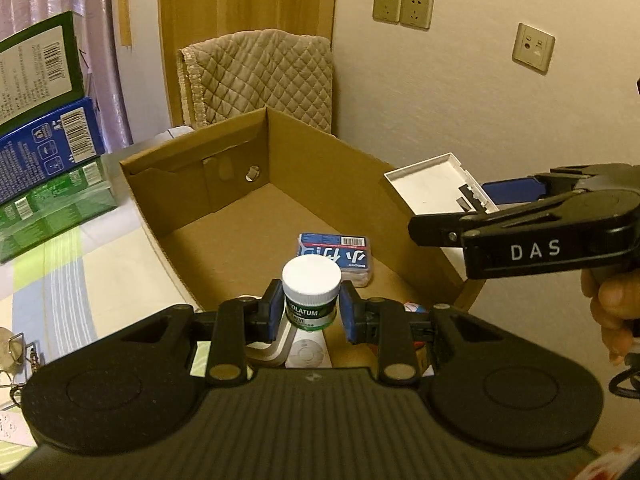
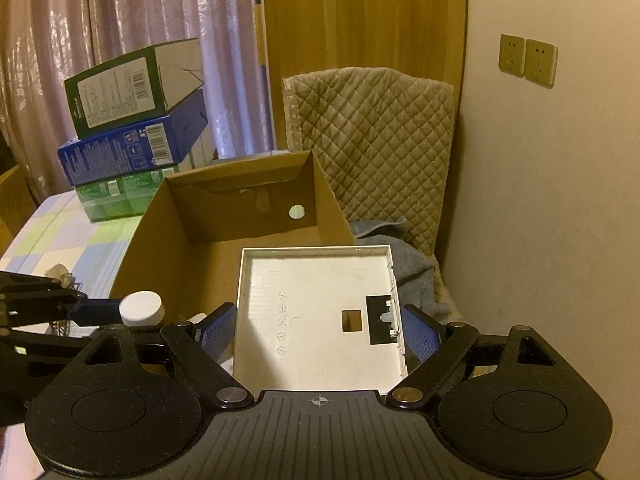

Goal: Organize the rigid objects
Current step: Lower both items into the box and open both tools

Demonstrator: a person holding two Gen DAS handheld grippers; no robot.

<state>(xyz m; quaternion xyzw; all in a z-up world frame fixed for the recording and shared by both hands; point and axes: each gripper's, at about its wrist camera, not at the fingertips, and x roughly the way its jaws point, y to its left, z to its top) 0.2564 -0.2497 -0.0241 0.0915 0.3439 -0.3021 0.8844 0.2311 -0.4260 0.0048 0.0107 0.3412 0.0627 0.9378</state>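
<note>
Left gripper: blue pads pinched on a small green-labelled jar with a white screw lid, one pad on each side of the label band, lid standing clear above the fingers. The jar is upright and held over the near end of the open brown cardboard box (whether its base touches anything below cannot be told).

Right gripper: jaws spread wide but clamped on a flat white square plastic tray-like cover, hollow side up, a blue pad against each side edge. The cover pokes forward over the box's near right part; in the left wrist view it hangs above the box's right wall, near the jar-holding gripper but apart from it.

Inside the box, on the floor: one blue-and-white packet with a barcode, lying flat just beyond the jar. Beneath the left gripper, a white flat item with a round pad, partly hidden.

Counts:
- jars: one
- white covers: one
- cardboard boxes: one, with one round hole in its far wall
- stacked cartons on the checked tablecloth left of the box: three (dark green on top, blue in the middle, light green at the bottom)
- wall sockets: two side by side

A quilted beige cloth stands behind the box.
</note>
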